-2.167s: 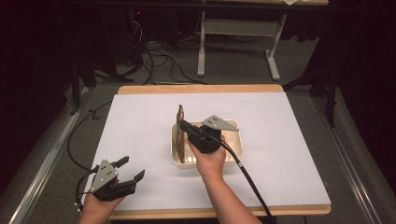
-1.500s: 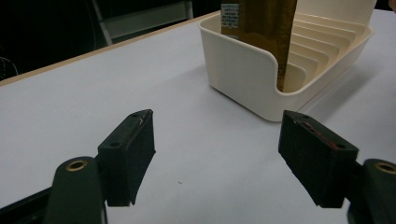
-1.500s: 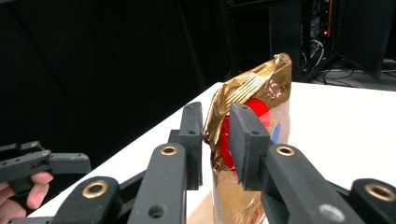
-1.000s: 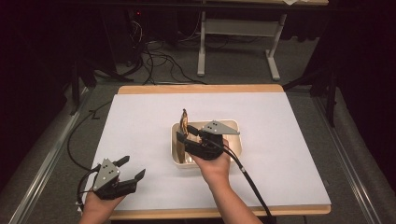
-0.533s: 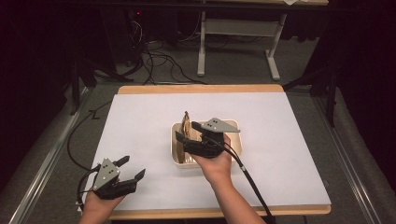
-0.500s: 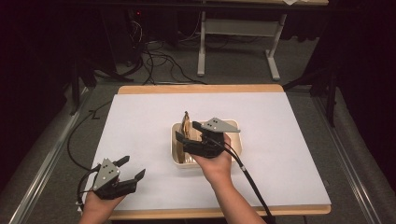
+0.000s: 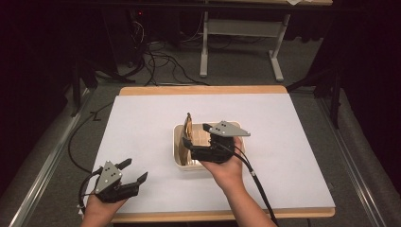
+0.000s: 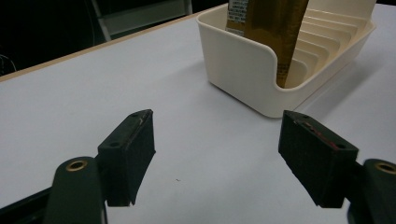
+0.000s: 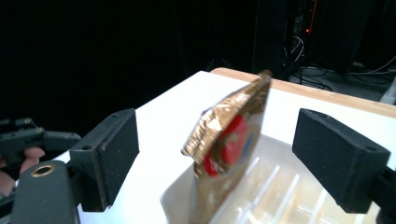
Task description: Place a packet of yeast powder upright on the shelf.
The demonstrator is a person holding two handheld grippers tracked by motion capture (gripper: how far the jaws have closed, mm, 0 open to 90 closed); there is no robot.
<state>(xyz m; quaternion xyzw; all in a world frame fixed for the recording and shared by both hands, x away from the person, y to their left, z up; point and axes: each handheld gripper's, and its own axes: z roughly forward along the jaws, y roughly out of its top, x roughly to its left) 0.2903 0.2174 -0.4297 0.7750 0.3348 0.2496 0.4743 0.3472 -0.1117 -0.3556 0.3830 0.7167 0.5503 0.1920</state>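
Observation:
A gold foil packet (image 7: 188,128) with a red mark stands nearly upright in the left end of a cream slotted tray (image 7: 176,150) at the table's middle. My right gripper (image 7: 196,135) hovers over the tray, and its jaws have just been opening. In the right gripper view the packet (image 9: 229,135) stands between the wide-apart pads (image 9: 116,149) without touching them. My left gripper (image 7: 135,170) rests open and empty near the front left edge. In the left gripper view the tray (image 8: 243,70) and the packet (image 8: 275,28) lie ahead of my left gripper (image 8: 229,154).
A white sheet (image 7: 142,123) covers the wooden table (image 7: 198,89). The tray's ribbed slots (image 9: 280,191) run to the right of the packet. Cables and a desk frame (image 7: 236,33) lie on the floor beyond the far edge. The right gripper's cable (image 7: 257,189) trails back to the front edge.
The right gripper brought the packet down into the tray, then its jaws spread and let the packet go. The packet now stands on its own. The left gripper has not moved.

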